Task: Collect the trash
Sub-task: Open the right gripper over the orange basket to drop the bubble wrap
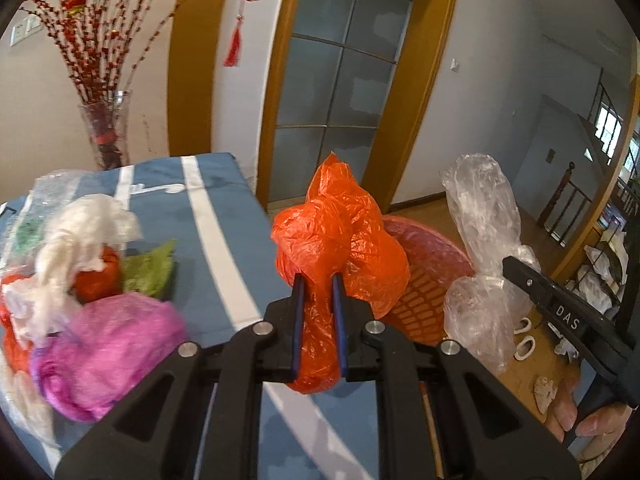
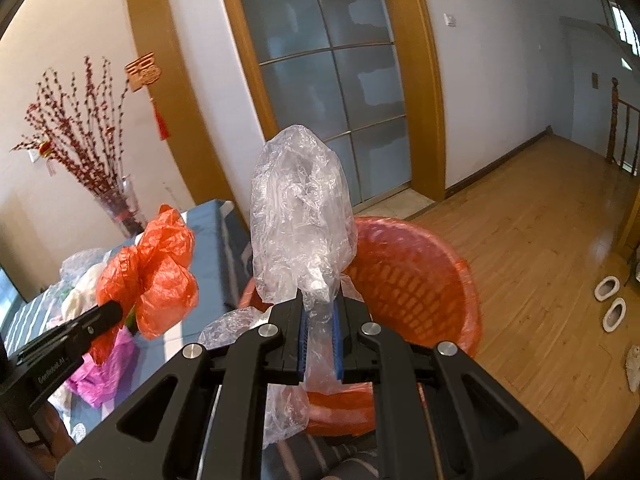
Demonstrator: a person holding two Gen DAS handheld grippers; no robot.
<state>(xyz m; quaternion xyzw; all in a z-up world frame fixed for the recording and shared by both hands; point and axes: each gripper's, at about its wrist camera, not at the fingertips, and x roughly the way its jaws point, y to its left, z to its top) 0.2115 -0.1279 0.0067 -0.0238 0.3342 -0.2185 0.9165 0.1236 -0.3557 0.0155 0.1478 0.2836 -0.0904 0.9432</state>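
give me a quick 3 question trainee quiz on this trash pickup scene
1. True or false: the left gripper is shut on the crumpled orange plastic bag.
2. What does the right gripper hold? A. purple bag B. crumpled clear plastic bag C. nothing
3. Which container sits beyond both grippers on the wooden floor?

Key: 1 true. 2 B. 3 the round red plastic basket.

A lived-in home, clearly: wood plank floor (image 2: 520, 248), a frosted glass door (image 2: 324, 80) in a wooden frame, a red knot charm (image 1: 244, 0) hanging on the wall, berry branches in a glass vase (image 1: 106, 132), slippers (image 2: 610, 304) on the floor, stair railing (image 2: 620, 128) beyond.
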